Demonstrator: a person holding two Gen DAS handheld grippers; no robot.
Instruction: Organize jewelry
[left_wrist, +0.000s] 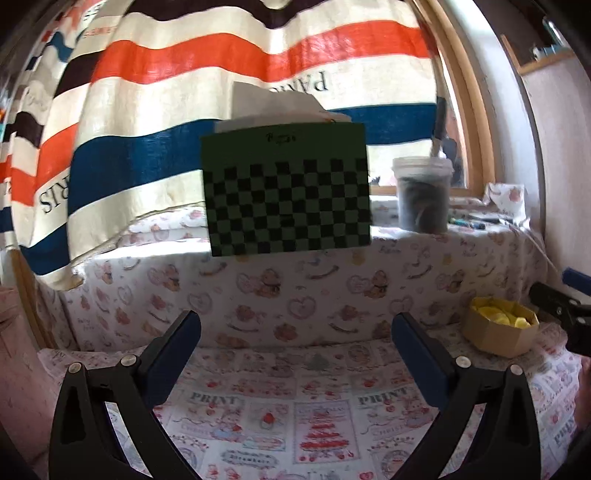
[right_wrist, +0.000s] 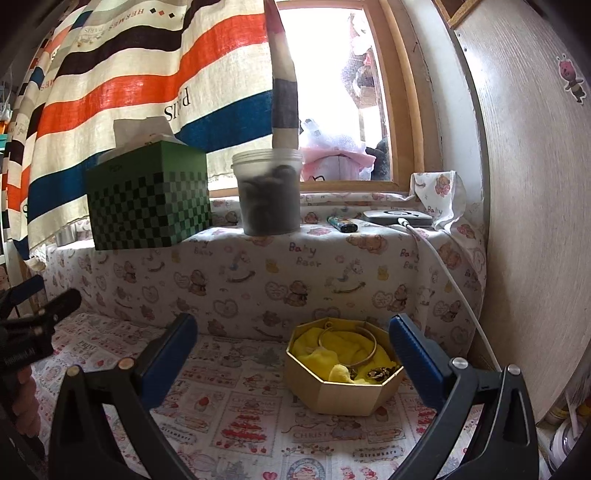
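Printed tablecloth (right_wrist: 229, 406), gold jewelry box (right_wrist: 343, 373) between right hand-held gripper (right_wrist: 293, 347) fingers.

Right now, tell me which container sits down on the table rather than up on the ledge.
The gold octagonal box, lined with yellow cloth and holding a bangle. The green checkered box and plastic jar both stand on the ledge.

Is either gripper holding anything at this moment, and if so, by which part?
Nothing is held. The left gripper and right gripper both stand open over the cloth; the bangle lies untouched in the gold box.
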